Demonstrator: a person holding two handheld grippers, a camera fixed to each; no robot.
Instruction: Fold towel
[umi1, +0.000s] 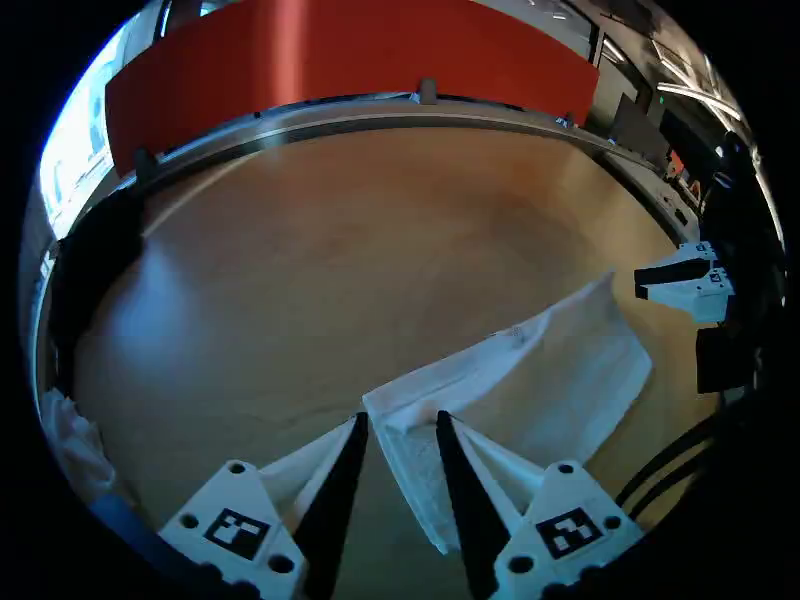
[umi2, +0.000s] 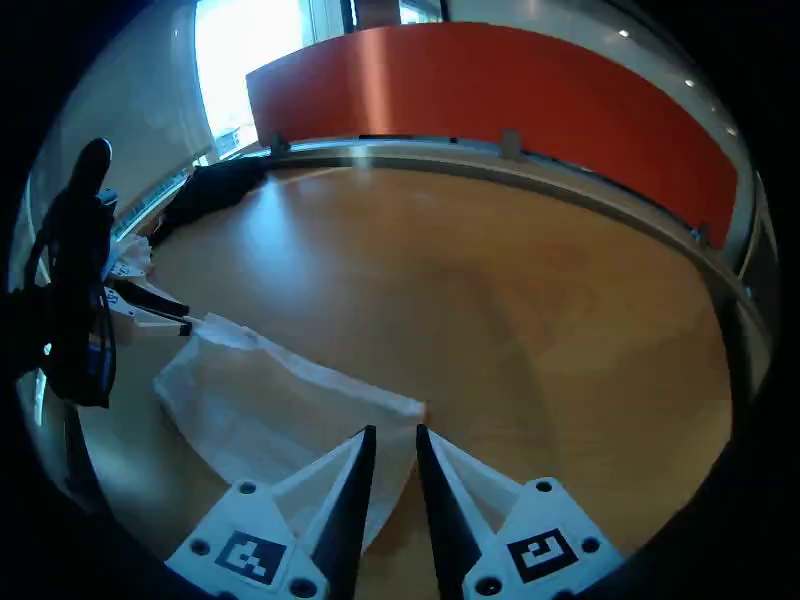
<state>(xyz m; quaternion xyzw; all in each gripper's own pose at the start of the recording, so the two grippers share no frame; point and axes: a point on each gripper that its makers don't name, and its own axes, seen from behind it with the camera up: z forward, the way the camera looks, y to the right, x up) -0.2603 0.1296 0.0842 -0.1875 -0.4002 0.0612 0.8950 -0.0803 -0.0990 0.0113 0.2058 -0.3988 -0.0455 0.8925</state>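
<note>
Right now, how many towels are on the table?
1 for certain: the white towel, its corner at the left gripper. A crumpled white cloth at the table's edge may be another.

- Light-brown wooden table (umi1: 330, 260), with a metal rim along its far edge.
- 1 white towel (umi1: 560, 380) lies on its near part.
- 1 dark heap (umi2: 215, 188) sits at a far corner.

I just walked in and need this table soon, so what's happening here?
A person is working a white towel on the wooden table with two handheld grippers. The left gripper has one towel corner between its jaws; whether they pinch it is unclear. The right gripper hovers by another corner, jaws slightly apart, gripping nothing.
</note>
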